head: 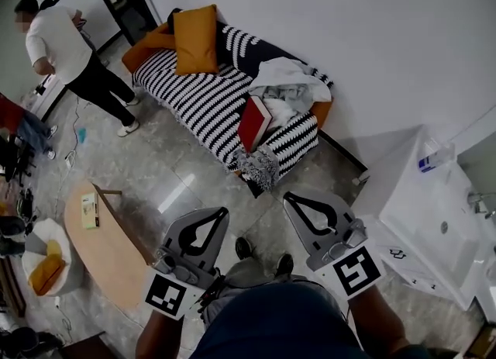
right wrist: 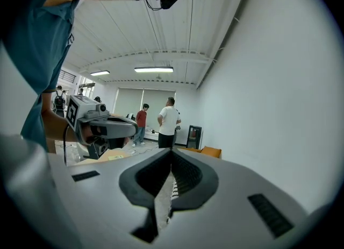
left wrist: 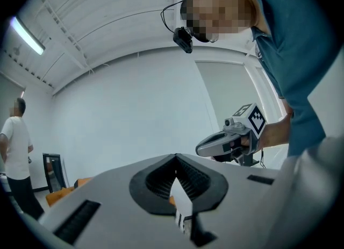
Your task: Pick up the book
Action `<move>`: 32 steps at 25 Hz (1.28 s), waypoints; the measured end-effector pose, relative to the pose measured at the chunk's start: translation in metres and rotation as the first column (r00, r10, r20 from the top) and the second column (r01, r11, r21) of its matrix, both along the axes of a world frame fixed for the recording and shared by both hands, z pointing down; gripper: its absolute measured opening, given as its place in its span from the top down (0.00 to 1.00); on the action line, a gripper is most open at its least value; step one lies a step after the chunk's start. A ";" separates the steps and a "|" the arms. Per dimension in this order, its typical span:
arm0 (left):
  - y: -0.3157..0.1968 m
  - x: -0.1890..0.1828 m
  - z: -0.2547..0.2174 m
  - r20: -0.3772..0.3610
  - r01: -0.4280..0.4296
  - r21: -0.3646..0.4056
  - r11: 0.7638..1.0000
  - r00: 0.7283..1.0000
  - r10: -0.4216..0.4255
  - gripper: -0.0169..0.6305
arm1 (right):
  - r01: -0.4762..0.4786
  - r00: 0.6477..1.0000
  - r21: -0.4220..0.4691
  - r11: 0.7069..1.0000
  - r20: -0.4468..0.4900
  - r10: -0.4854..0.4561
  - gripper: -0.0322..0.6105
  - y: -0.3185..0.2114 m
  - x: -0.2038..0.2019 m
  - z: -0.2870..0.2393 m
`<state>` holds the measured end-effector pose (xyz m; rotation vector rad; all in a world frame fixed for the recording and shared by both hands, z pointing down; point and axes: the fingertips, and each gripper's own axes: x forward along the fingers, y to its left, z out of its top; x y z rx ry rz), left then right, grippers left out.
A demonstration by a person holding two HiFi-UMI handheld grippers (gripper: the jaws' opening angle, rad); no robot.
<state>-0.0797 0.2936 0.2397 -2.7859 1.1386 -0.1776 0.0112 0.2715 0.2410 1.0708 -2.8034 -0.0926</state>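
Note:
A red book [head: 253,122] leans upright on the black-and-white striped sofa [head: 194,94], beside a heap of white cloth [head: 287,86]. Both grippers hang low in the head view, well short of the sofa and over the grey floor. My left gripper [head: 224,210] has its jaws together with nothing in them, and so does my right gripper [head: 287,195]. The left gripper view looks along shut jaws [left wrist: 176,156] toward a bare wall, with the right gripper [left wrist: 200,148] off to the side. The right gripper view shows shut jaws [right wrist: 172,150] and the left gripper [right wrist: 134,127]. Neither gripper view shows the book.
An oval wooden table [head: 108,249] with a small box [head: 90,211] stands left of me. A white cabinet [head: 434,226] is at the right. Yellow cushions [head: 195,39] lie on the sofa's far end. A person in a white shirt [head: 70,55] stands beyond, near a black unit [head: 128,8].

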 end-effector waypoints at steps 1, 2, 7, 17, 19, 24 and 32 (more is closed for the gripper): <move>-0.005 -0.002 -0.001 -0.002 -0.013 0.001 1.000 1.000 0.013 0.97 | -0.011 1.000 0.000 1.000 0.004 0.011 0.93 -0.004 -0.003 -0.002; -0.011 -0.004 -0.003 -0.003 -0.028 0.008 1.000 1.000 0.028 0.97 | -0.025 1.000 -0.003 1.000 0.004 0.025 0.93 -0.007 -0.005 -0.004; -0.042 -0.020 -0.018 -0.027 -0.079 0.042 0.996 0.996 0.080 0.97 | -0.079 0.997 0.011 0.997 -0.022 0.079 0.93 -0.029 -0.018 -0.009; -0.083 -0.058 -0.005 -0.033 -0.193 0.025 0.981 0.980 0.194 0.97 | -0.178 0.983 0.024 0.984 -0.042 0.179 0.93 -0.061 -0.054 -0.009; -0.091 -0.059 -0.002 -0.055 -0.203 0.011 0.979 0.978 0.204 0.97 | -0.187 0.982 0.012 0.982 -0.037 0.187 0.93 -0.064 -0.057 -0.007; -0.111 -0.048 0.007 -0.055 -0.213 -0.005 0.977 0.976 0.212 0.97 | -0.197 0.979 -0.029 0.980 -0.064 0.194 0.93 -0.086 -0.042 0.006; -0.146 -0.016 0.005 -0.056 -0.157 -0.016 0.988 0.986 0.156 0.97 | -0.129 0.991 -0.010 0.992 -0.048 0.129 0.93 -0.130 -0.018 0.003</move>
